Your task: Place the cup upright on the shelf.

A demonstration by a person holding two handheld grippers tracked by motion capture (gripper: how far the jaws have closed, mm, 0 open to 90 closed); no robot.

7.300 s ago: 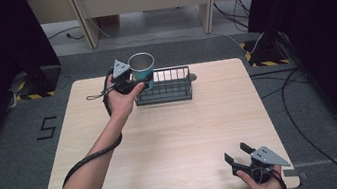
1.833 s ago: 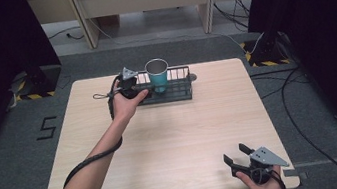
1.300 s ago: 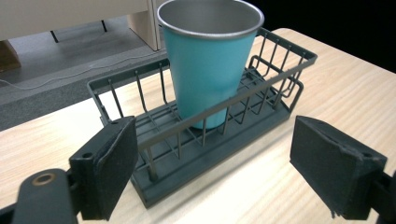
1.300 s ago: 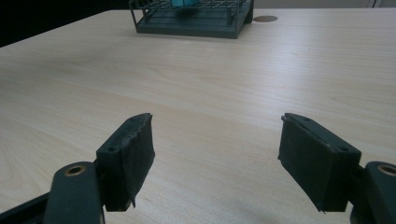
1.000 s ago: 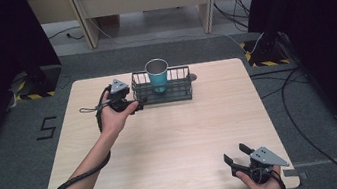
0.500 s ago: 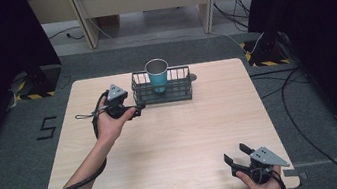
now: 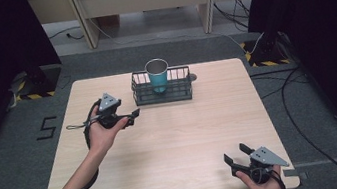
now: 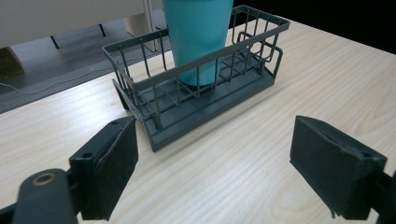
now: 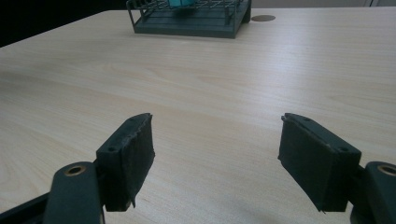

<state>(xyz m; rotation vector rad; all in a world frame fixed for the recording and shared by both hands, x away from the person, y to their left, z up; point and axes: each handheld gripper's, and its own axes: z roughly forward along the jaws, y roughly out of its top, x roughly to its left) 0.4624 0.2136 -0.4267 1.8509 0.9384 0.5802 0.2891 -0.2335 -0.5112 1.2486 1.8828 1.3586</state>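
A teal cup (image 7: 157, 75) (image 8: 198, 35) stands upright inside a dark wire basket (image 7: 183, 89) (image 8: 210, 105) at the far middle of the table. My left gripper (image 7: 131, 118) (image 8: 231, 168) is open and empty, held left of and just in front of the basket, jaws pointing toward it. My right gripper (image 7: 235, 157) (image 9: 229, 161) rests open and empty near the front right corner of the table, with the basket (image 9: 187, 21) far ahead of it.
The light wooden table (image 7: 179, 143) has a small round grommet (image 7: 191, 77) (image 9: 262, 18) right of the basket. Cables trail from both grippers. Beyond the table are grey floor, desk legs and black curtains.
The left gripper set the teal cup in the basket, let go and drew back toward the left and the near side. The right gripper has stayed put.
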